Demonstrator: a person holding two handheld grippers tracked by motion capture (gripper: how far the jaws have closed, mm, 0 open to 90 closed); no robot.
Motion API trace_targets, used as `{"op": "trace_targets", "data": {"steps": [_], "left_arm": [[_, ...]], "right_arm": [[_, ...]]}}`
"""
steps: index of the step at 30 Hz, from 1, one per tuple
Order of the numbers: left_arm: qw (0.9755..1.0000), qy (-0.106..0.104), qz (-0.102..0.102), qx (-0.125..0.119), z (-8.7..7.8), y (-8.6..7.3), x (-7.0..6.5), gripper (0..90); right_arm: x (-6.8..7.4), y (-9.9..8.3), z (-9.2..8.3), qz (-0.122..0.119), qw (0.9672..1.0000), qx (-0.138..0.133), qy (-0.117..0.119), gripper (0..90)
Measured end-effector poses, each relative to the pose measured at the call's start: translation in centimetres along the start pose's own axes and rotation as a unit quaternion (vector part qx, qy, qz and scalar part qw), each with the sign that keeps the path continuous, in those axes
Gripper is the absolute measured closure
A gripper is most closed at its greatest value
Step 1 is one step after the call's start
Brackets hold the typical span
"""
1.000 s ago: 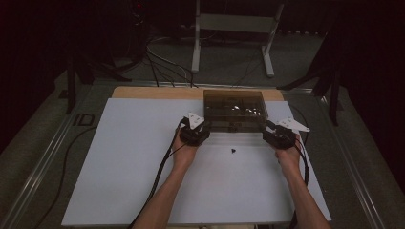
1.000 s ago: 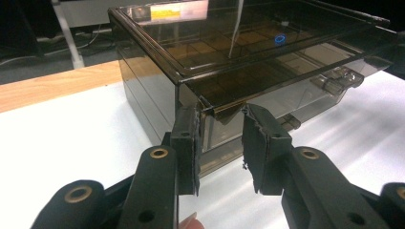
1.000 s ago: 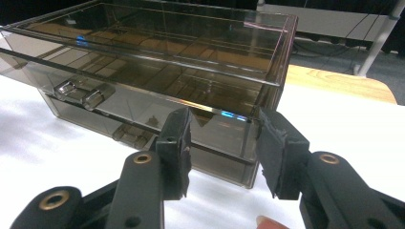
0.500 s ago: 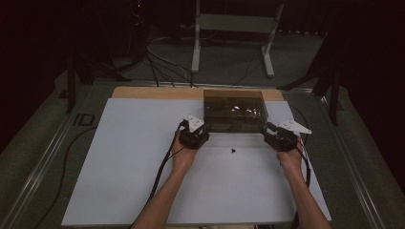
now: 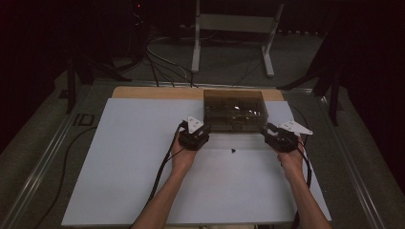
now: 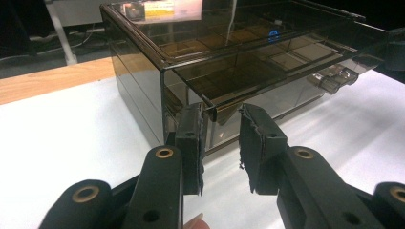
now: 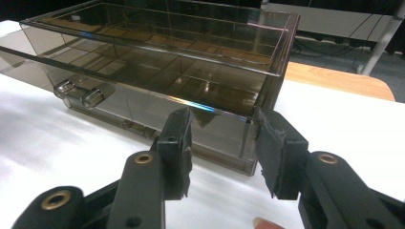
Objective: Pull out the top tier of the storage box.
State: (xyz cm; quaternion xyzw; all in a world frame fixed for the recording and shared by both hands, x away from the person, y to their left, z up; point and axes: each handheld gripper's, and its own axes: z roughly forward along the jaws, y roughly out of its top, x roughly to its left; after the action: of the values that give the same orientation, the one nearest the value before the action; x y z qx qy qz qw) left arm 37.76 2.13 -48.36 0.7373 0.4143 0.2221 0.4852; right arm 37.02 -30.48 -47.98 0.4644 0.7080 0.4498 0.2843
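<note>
Two hand-held grippers at the front corners of one smoked-brown transparent plastic drawer box (image 5: 234,110).

The box stands on the white table sheet (image 5: 129,181), directly ahead of both grippers, with one drawer (image 6: 286,62) slid partly out towards them. The left gripper (image 6: 220,138) has its two black jaws drawn close around the drawer's near corner lip, the lip sitting between the pads; whether they pinch it I cannot tell. The right gripper (image 7: 224,148) stands with jaws apart, the box's other front corner between them, untouched. One small dark speck (image 5: 233,151) lies on the sheet between the grippers. A yellow label (image 6: 160,10) sits behind the box, its writing unreadable.
</note>
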Motion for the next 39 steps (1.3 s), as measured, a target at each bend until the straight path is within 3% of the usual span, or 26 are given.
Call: {"op": "trace_targets", "data": {"steps": [39], "left_arm": [[0.9996,-0.025,-0.011,-0.003,-2.2,-0.6,-0.7,71.0]], "right_arm": [[0.7,-0.2,-2.2,0.003,0.9999,0.003,0.009,58.5]]}}
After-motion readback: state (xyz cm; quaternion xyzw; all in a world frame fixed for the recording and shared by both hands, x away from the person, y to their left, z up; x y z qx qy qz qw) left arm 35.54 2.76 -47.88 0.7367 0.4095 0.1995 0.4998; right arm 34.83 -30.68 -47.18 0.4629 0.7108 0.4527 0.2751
